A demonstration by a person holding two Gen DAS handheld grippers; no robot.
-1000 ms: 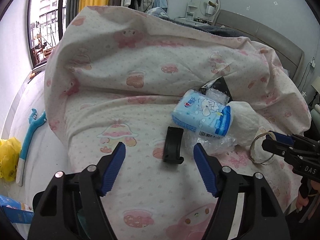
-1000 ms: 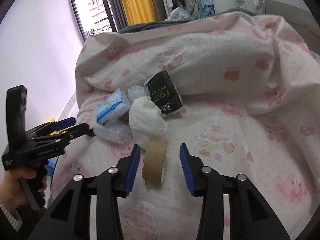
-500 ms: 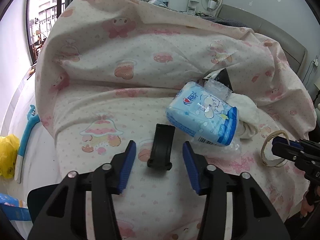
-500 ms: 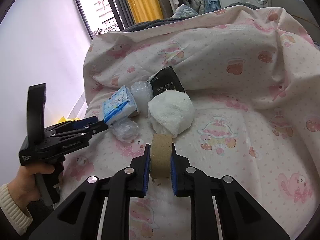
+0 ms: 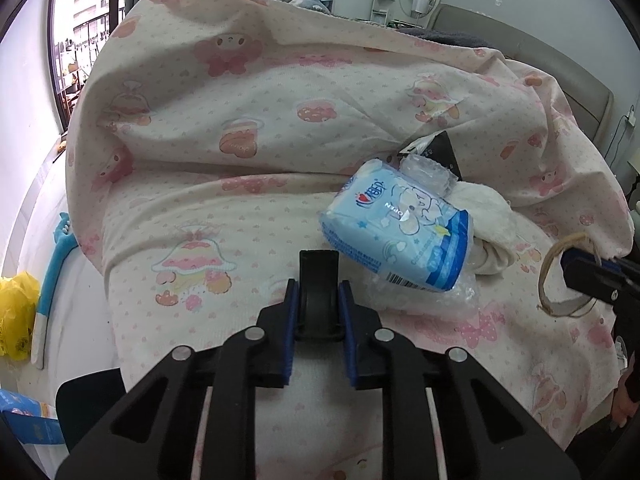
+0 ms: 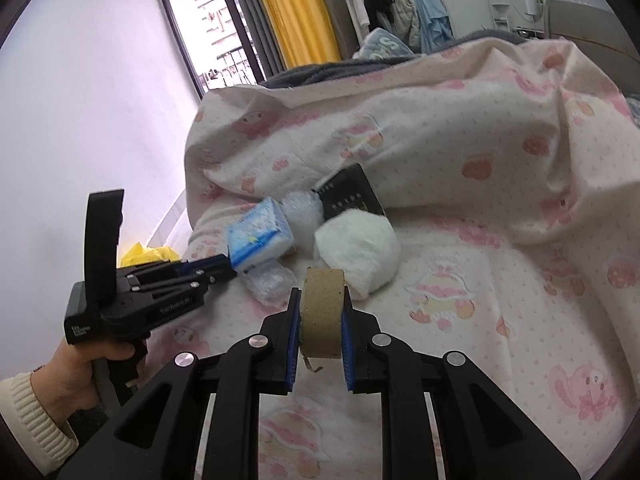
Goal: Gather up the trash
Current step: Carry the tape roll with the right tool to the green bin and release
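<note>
My left gripper point(image 5: 319, 304) is shut on a black plastic clip point(image 5: 319, 280) that lies on the pink-print duvet point(image 5: 248, 152). My right gripper point(image 6: 320, 320) is shut on an empty brown tape roll point(image 6: 322, 308) and holds it just above the duvet; the roll also shows at the right of the left wrist view point(image 5: 554, 280). Beside them lie a blue tissue pack point(image 5: 396, 236), crumpled clear plastic point(image 5: 424, 300), a white wad point(image 6: 356, 252) and a black packet point(image 6: 352, 196). The left gripper shows in the right wrist view point(image 6: 216, 270).
A yellow bag point(image 5: 14, 312) and a blue-handled brush point(image 5: 50, 280) lie on the white sheet left of the duvet. A blue box point(image 5: 28, 424) sits at the lower left. The duvet rises in a high fold behind the trash. Clothes hang at the back.
Both grippers have closed: the left moved forward and shut on the black clip, the right shut on the tape roll and lifted it slightly.
</note>
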